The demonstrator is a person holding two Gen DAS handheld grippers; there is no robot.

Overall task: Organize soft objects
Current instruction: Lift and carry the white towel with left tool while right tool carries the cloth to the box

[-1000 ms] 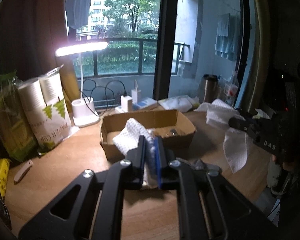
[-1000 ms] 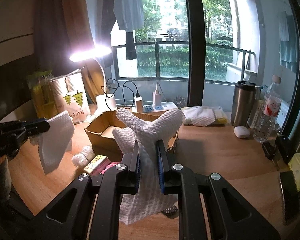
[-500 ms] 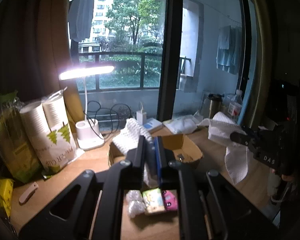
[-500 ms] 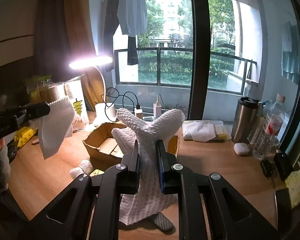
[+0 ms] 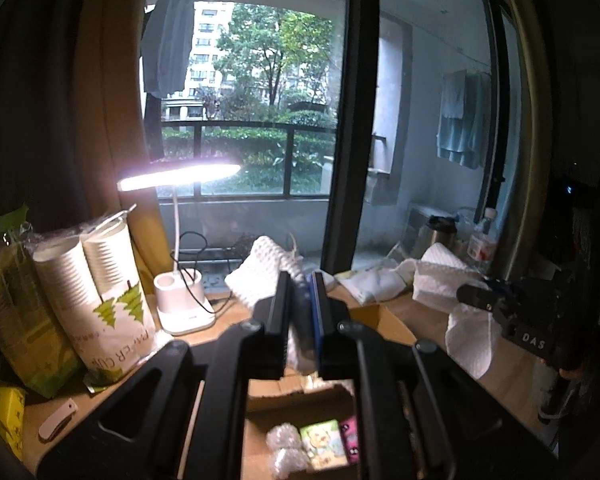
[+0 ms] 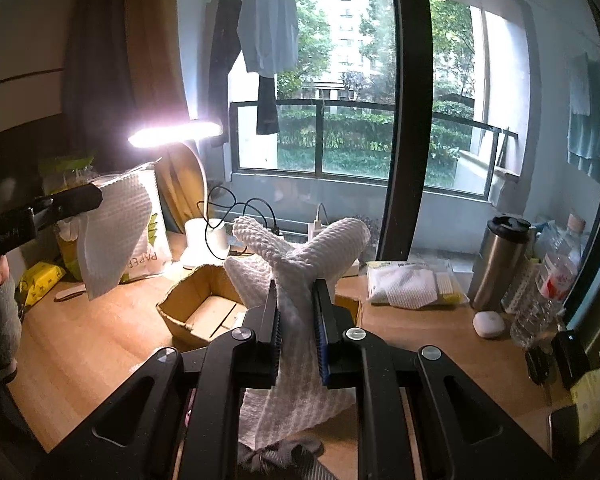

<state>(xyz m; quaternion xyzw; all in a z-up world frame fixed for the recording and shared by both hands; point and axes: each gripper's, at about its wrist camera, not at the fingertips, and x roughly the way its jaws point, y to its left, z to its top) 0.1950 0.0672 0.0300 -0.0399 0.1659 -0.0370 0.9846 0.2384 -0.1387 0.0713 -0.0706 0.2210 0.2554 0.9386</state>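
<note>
My left gripper [image 5: 300, 280] is shut on a white waffle cloth [image 5: 260, 272] that bunches up to the left of its fingers. In the right wrist view the same gripper [image 6: 92, 198] shows at the left, with that cloth [image 6: 116, 236] hanging down as a loose sheet. My right gripper [image 6: 296, 292] is shut on a second white waffle cloth [image 6: 300, 256], twisted above the fingers and draped below them. From the left wrist view it appears at the right [image 5: 466, 294], its cloth [image 5: 464, 336] hanging. Both are held up above an open cardboard box [image 6: 204, 312] on the wooden desk.
A lit desk lamp [image 6: 176, 134], a pack of paper cups [image 5: 100, 288], a packed white cloth [image 6: 412, 284], a steel tumbler [image 6: 500, 260] and a water bottle [image 6: 552, 280] line the desk's far side. Small packets [image 5: 324, 444] lie under the left gripper. A grey sock [image 6: 284, 456] lies below the right gripper.
Both grippers have risen with their cloths still clamped. The box and desk have slid lower in both views and the window fills more of them.
</note>
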